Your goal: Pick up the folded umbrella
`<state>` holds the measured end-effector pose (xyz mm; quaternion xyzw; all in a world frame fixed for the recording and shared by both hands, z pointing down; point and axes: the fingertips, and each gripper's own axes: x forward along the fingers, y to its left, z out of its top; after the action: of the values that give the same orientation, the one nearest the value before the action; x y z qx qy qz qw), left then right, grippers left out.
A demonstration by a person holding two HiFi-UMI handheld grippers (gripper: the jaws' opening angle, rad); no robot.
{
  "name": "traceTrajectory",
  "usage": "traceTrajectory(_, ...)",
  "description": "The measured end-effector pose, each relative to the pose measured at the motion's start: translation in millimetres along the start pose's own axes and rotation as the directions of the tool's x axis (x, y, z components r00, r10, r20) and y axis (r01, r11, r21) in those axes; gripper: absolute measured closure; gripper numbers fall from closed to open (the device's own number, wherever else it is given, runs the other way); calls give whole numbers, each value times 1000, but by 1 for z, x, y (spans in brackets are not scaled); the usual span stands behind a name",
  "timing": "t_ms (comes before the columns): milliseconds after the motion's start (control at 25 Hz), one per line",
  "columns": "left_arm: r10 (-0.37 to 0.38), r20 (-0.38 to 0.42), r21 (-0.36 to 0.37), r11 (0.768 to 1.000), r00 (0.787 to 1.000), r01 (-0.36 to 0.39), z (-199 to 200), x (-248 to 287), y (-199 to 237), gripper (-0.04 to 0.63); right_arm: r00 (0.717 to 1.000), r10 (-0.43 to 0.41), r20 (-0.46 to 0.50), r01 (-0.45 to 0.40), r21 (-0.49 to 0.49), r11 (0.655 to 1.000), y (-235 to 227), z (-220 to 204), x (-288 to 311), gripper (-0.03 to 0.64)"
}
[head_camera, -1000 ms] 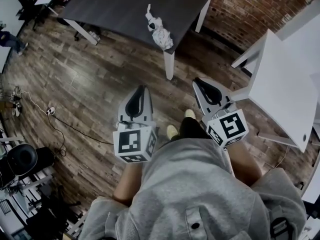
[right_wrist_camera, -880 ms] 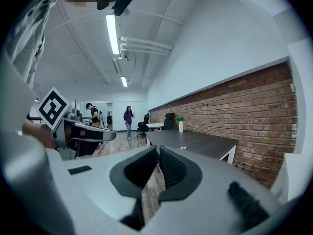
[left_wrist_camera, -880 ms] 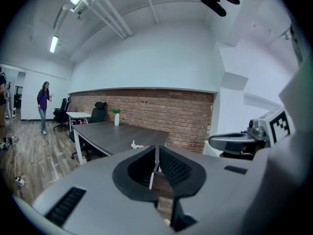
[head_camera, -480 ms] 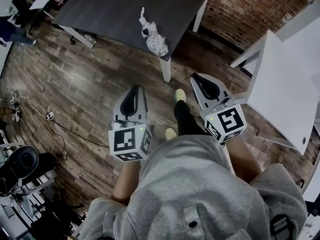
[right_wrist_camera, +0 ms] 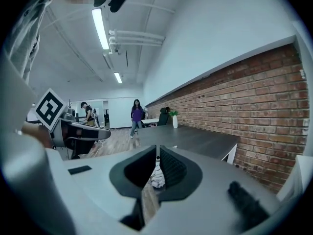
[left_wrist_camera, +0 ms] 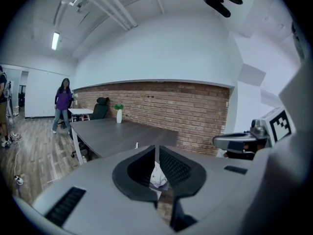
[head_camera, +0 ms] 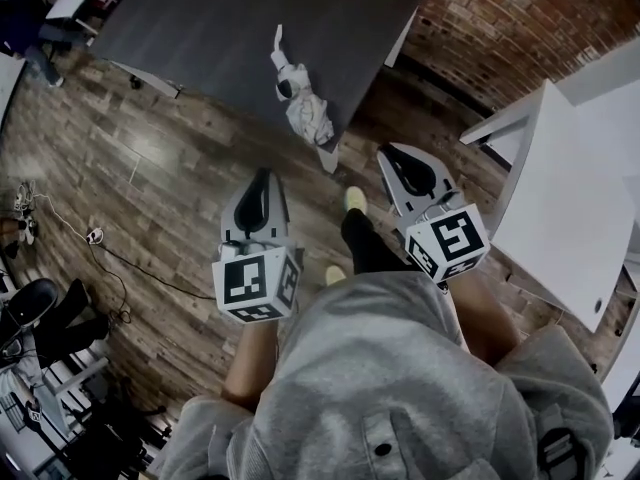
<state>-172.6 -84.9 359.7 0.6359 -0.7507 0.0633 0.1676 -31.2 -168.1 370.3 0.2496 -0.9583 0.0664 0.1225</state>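
Note:
The folded umbrella (head_camera: 301, 104), a crumpled white and grey bundle with a pale handle, lies near the closest corner of the dark table (head_camera: 230, 18). My left gripper (head_camera: 264, 174) and right gripper (head_camera: 389, 152) are held side by side over the wooden floor, short of that corner and pointing at it. Both are shut with nothing in them. In the left gripper view the umbrella (left_wrist_camera: 158, 176) shows through the hollow behind the closed tips of the left gripper (left_wrist_camera: 156, 148). The right gripper view frames the umbrella (right_wrist_camera: 157, 178) the same way, behind the right gripper (right_wrist_camera: 157, 150).
A white table (head_camera: 570, 198) stands close on the right and a brick wall (head_camera: 520, 18) runs behind. A cable (head_camera: 130, 255) and a black chair (head_camera: 30, 308) are on the floor at left. A vase with a plant (left_wrist_camera: 119, 114) stands on the table's far end; a person (left_wrist_camera: 62, 105) is far off.
The table and umbrella have drawn closer and lower in the head view. Both grippers have been carried forward toward the table corner, still shut, as the person steps ahead.

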Motion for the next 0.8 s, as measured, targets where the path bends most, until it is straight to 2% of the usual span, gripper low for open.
traceTrajectory(800,101,-60,-7,995,993,-102,31,96,27,557,990,127,-53,-122,94,988,-52,8,94,578)
